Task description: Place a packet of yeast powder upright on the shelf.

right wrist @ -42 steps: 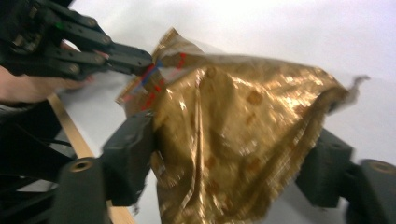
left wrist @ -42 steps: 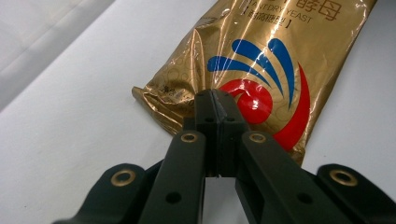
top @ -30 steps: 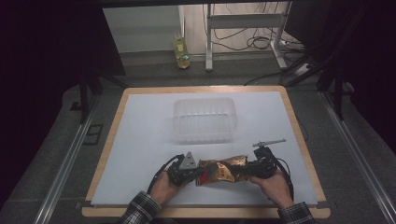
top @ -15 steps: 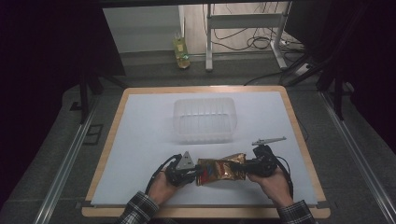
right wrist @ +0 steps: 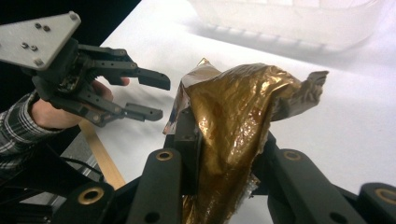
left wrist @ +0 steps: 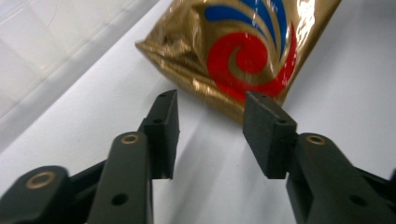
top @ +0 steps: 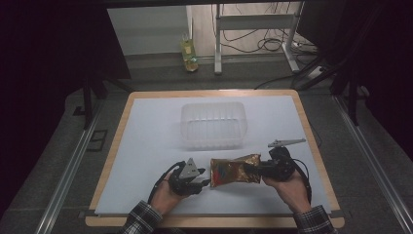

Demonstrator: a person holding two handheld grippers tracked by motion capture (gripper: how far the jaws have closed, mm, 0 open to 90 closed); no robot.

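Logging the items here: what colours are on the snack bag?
Shiny gold foil bag with a red and blue swirl, clearest in the left gripper view.

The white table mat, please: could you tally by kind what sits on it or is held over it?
Gold foil snack bag: 1
Clear plastic container: 1
Hand-held grippers: 2, left gripper with jaws open, right gripper clamping the bag
Total: 4

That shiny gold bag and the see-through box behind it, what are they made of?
The bag looks like thin metallised foil or plastic film: glossy, mirror-like and sharply crinkled where the right gripper's jaws pinch it. The box seems to be clear, slightly frosted plastic with ribbed walls; the white table shows through it.
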